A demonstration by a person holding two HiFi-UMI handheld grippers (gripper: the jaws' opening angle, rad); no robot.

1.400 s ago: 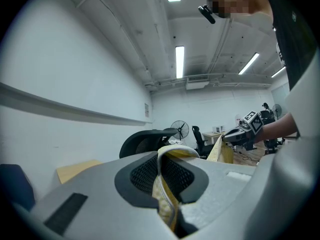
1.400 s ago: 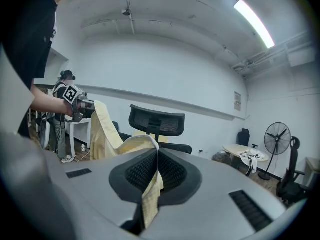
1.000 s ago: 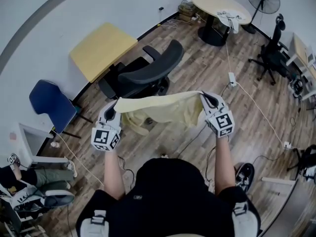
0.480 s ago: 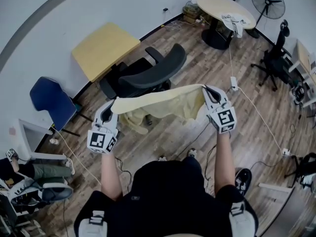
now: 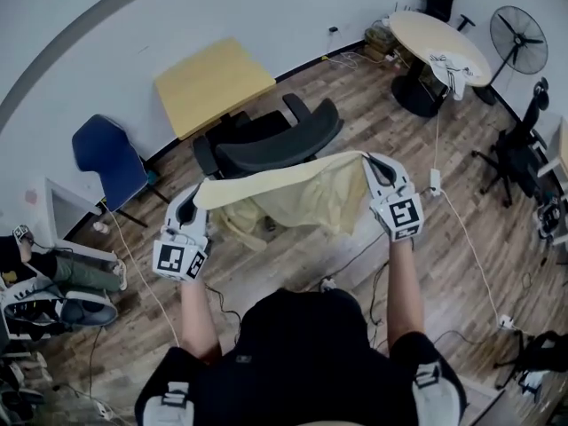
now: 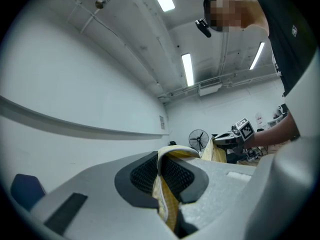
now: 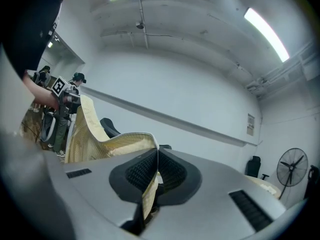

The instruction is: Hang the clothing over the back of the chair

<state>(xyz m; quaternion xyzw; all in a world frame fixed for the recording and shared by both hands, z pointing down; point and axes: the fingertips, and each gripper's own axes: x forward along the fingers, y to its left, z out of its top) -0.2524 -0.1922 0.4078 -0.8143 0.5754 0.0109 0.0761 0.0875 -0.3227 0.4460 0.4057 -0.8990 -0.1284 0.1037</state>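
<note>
A pale yellow garment hangs stretched between my two grippers, just in front of the black office chair, whose backrest shows right behind the cloth's top edge. My left gripper is shut on the garment's left corner, and its own view shows the yellow cloth pinched between the pads. My right gripper is shut on the right corner, with yellow cloth clamped between its jaws. The lower part of the chair is hidden by the garment.
A yellow square table stands behind the chair by the wall. A blue chair sits at the left. A round table, a fan and another black chair are at the right. Cables run across the wood floor.
Both grippers, still holding the garment spread, have come closer to the black chair; the cloth's top edge now reaches the backrest.
</note>
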